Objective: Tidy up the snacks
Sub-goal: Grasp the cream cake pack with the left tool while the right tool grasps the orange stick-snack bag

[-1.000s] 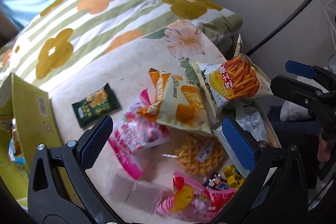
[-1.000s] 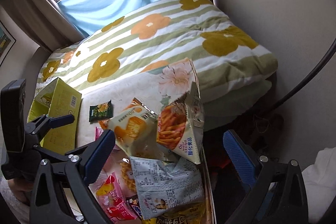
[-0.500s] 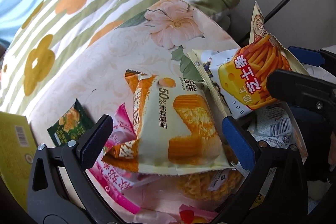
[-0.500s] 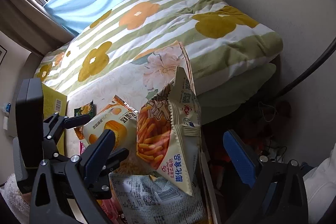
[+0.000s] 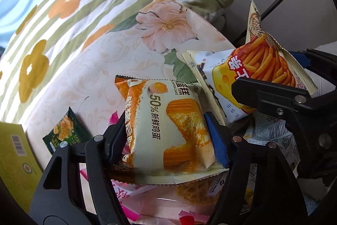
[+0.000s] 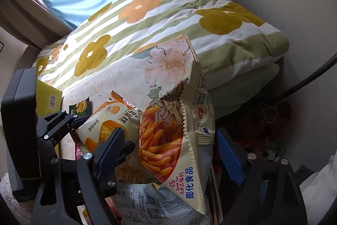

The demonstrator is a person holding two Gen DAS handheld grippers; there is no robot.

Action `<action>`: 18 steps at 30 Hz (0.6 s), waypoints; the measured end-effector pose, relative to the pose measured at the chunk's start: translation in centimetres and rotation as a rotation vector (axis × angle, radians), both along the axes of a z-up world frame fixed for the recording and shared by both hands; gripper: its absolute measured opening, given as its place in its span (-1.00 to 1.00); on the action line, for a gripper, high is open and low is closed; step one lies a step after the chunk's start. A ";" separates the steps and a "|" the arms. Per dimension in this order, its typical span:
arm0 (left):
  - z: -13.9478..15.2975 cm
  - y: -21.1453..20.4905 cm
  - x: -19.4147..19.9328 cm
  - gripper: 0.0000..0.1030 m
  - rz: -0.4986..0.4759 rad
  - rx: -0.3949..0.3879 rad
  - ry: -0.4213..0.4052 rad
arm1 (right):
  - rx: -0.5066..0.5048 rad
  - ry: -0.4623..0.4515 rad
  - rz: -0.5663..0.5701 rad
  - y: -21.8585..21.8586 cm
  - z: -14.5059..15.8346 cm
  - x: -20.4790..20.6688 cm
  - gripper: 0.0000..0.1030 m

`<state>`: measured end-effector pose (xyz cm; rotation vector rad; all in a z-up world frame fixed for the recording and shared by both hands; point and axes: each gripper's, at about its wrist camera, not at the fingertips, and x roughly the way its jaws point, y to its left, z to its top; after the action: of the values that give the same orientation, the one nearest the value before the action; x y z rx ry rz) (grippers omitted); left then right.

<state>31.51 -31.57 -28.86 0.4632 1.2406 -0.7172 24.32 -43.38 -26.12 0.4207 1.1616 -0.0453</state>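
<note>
A heap of snack packets lies on a floral cloth (image 5: 101, 60). My left gripper (image 5: 166, 134) points steeply down, and its closing jaws pinch the cream-and-orange egg cake packet (image 5: 168, 130) from both sides. That packet (image 6: 105, 125) also shows in the right wrist view, held by the left gripper (image 6: 101, 132). My right gripper (image 6: 172, 144) is closing too. The upright cheese stick bag (image 6: 168, 140) stands between its fingers, with a gap still showing at the left pad. In the left wrist view that bag (image 5: 263, 60) is straddled by the right gripper (image 5: 280, 75).
A small dark green packet (image 5: 63, 132) lies to the left, beside a yellow box (image 5: 12, 153). Pink packets (image 5: 130, 189), a noodle snack (image 5: 193, 189) and a grey printed bag (image 6: 147, 199) sit underneath. A flowered blanket (image 6: 168, 14) lies behind; a wall and a black cable (image 6: 305, 81) are right.
Both grippers came down onto the heap. The left jaws went from wide open to pinching the egg cake packet. The right jaws narrowed around the cheese stick bag.
</note>
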 end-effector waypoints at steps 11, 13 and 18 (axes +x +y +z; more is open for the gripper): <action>0.3 0.6 0.0 0.26 0.021 0.000 -0.009 | -0.052 0.024 0.005 0.3 -0.5 -0.2 0.24; 0.4 0.6 -0.1 0.26 0.022 0.002 -0.012 | -0.066 0.024 0.011 0.4 -0.4 -0.3 0.16; 1.4 0.9 -0.3 0.26 0.036 -0.009 -0.026 | -0.058 0.003 0.006 0.3 0.4 -0.6 -0.16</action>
<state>31.25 -30.71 -27.43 0.4402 1.2177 -0.6838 23.75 -43.12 -25.68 0.3664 1.1612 -0.0742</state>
